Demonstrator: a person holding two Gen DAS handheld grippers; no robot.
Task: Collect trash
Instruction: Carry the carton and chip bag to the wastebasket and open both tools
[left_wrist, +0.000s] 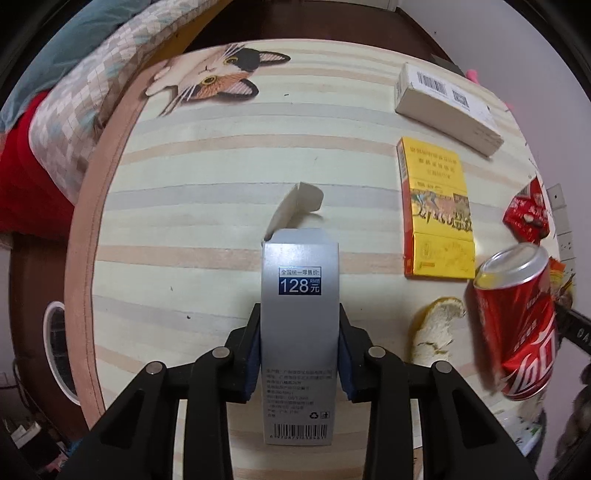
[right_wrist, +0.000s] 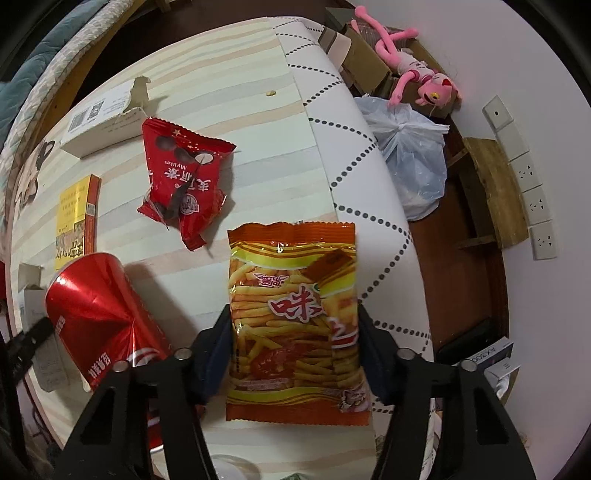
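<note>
Left gripper (left_wrist: 300, 347): fingers clamped on grey carton (left_wrist: 300, 325), top flap open, above striped table (left_wrist: 221, 177). Right gripper (right_wrist: 295, 350): fingers pinching orange snack bag (right_wrist: 295, 321). Beside: red can (right_wrist: 96, 317). Farther: red wrapper (right_wrist: 183, 177), yellow pack (left_wrist: 437, 218), white box (left_wrist: 447, 107).

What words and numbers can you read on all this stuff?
"128 RMB 元": silver box, held in the left gripper.
"Mylikes": red wrapper.
"味": orange snack bag, held in the right gripper.
Yellow pack, red can, white box: print too blurred.
</note>
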